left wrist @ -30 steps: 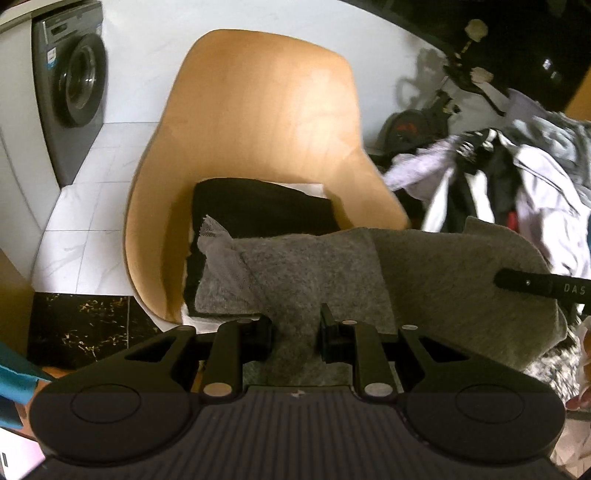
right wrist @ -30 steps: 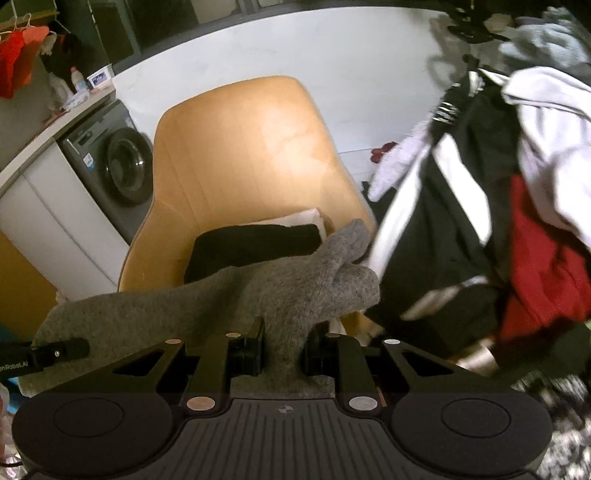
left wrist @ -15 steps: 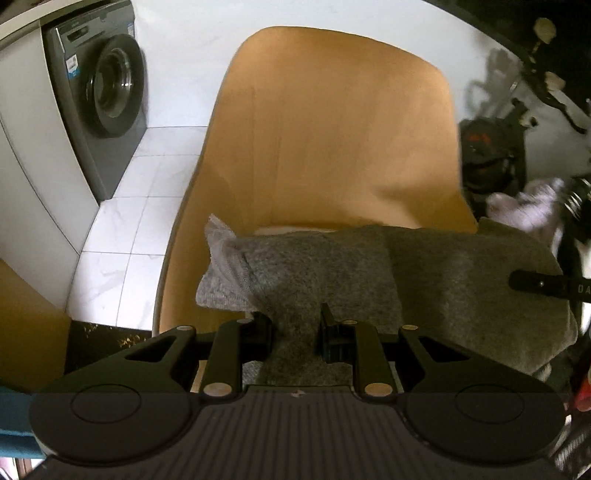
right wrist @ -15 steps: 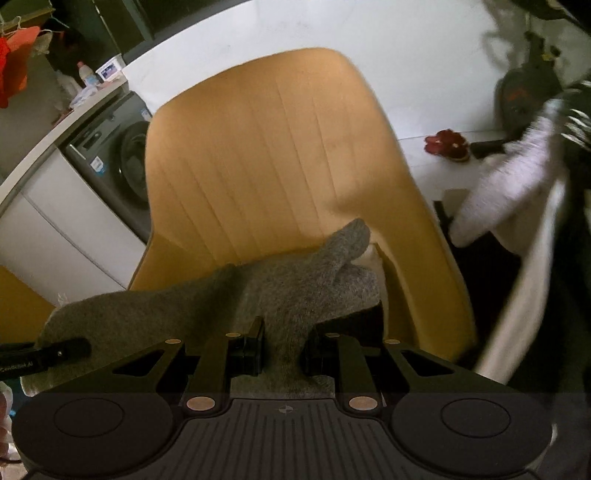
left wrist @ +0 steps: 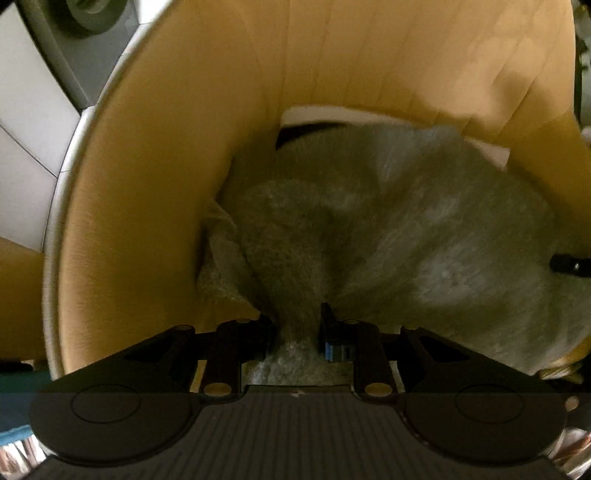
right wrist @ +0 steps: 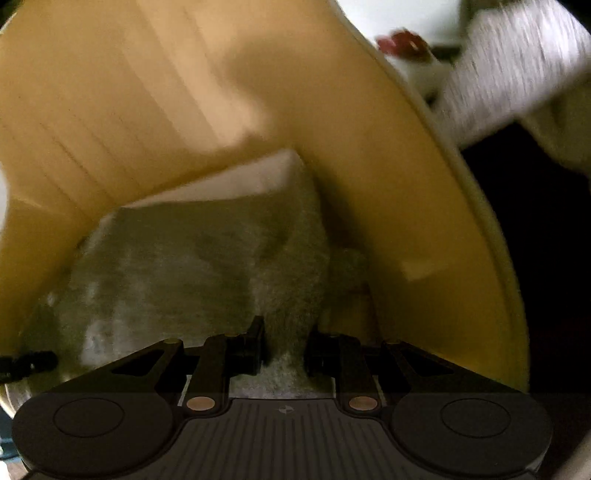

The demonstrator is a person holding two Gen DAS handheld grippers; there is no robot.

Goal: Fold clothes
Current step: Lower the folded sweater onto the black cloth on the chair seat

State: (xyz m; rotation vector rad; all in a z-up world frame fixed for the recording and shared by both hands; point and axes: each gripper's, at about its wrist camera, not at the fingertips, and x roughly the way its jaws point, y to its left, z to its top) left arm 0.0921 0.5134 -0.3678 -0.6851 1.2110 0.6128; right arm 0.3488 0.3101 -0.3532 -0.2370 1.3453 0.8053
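We note both grippers now deep inside the tan moulded shell chair (left wrist: 155, 177), which fills nearly all of each view; half a second ago its whole backrest stood framed with floor around it, and a second ago the heap of loose clothes lay at the right, now out of frame. The grey fuzzy knitted garment (left wrist: 424, 236) lies spread across the seat, bunched toward the near edge; earlier it hung stretched in the air in front of the chair. The left gripper (left wrist: 295, 326) pinches a gathered fold of the garment between its black fingers (left wrist: 264, 332); its jaws have opened slightly in the last half second, cloth between them, pads touching the knit. The right gripper (right wrist: 284, 349) likewise clamps a ridge of the garment (right wrist: 177, 266), jaws narrow on the fabric. A white folded piece (right wrist: 236, 184) shows at the back of the seat, under the grey knit's far edge; a sliver of black cloth (left wrist: 306, 131) shows there too in the left view; a second ago that black folded item lay fully exposed on the seat. The grey front-loading washing machine (left wrist: 85, 22) is now only a corner at upper left. Both views are motion-blurred.
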